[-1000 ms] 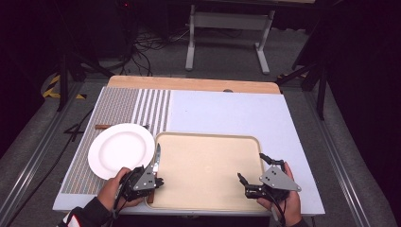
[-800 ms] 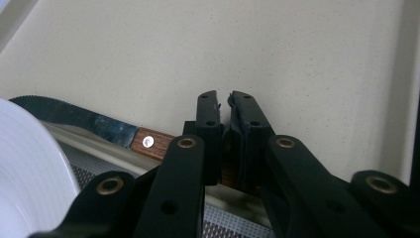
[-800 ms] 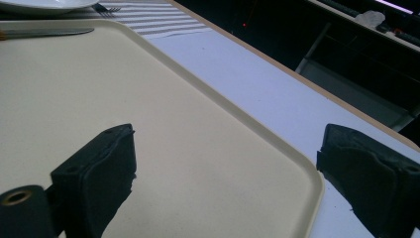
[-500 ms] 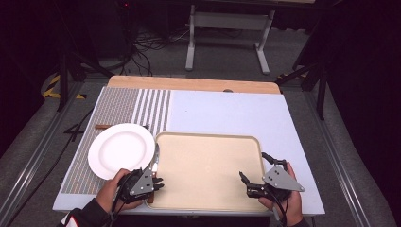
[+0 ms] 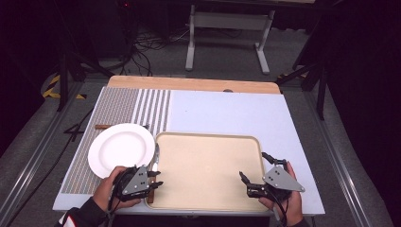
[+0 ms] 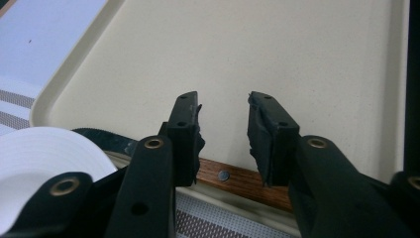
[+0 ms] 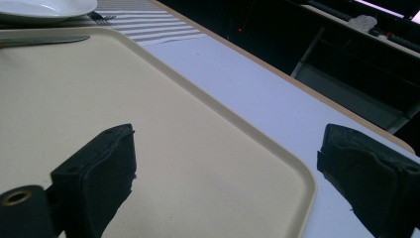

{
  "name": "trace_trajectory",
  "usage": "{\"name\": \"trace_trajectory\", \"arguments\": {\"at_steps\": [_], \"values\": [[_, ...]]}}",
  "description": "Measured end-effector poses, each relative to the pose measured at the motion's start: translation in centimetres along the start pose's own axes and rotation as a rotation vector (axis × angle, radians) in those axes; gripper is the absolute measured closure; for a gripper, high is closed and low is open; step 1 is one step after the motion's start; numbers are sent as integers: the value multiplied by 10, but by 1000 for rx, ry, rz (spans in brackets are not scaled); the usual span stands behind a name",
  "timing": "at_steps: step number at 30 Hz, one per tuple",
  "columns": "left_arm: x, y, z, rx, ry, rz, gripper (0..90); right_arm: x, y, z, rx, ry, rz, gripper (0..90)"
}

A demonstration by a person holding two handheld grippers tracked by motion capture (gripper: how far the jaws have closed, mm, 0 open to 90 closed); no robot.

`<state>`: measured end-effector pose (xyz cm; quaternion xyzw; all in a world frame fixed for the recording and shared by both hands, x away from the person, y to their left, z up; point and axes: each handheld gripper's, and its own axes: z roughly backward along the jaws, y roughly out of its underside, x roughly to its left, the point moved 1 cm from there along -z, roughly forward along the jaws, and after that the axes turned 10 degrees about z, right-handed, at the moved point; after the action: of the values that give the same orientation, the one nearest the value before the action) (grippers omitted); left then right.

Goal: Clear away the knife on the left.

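Tray [image 5: 208, 142] empty, mid-worktop | left gripper [image 5: 153, 179] apart over knife handle [image 6: 237, 179], likely pickup | right gripper [image 5: 255, 175] wide apart straddling tray's right rim

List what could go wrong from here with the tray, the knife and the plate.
1. The knife lies against the tray edge, right under the open left gripper; a careless close could pinch or flick it.
2. The plate sits close beside the tray, so shifting the tray might bump it.
3. The right gripper straddles the tray rim; lifting one side could tilt the tray.

Beige tray [image 5: 208, 165] flat near table's front edge; wood-handled knife [image 6: 237, 179] along its left rim.
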<state>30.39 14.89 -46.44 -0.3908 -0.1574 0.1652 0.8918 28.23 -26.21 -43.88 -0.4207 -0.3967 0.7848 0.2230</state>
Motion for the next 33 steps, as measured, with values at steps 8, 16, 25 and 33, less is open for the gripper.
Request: {"name": "trace_trajectory", "arguments": {"at_steps": [8, 16, 25, 33], "values": [[2, -1, 6, -33, -63, 19, 484, -1, -1, 0, -16, -17, -22, 84], [5, -2, 11, -97, -72, 32, 313, -4, 0, 1, -40, -31, -38, 80], [13, 0, 20, -172, -121, 81, 138, -2, -2, 2, -61, -58, -32, 66], [21, 3, 27, -223, -123, 109, 97, -3, -2, 2, -69, -62, -32, 63]]}}
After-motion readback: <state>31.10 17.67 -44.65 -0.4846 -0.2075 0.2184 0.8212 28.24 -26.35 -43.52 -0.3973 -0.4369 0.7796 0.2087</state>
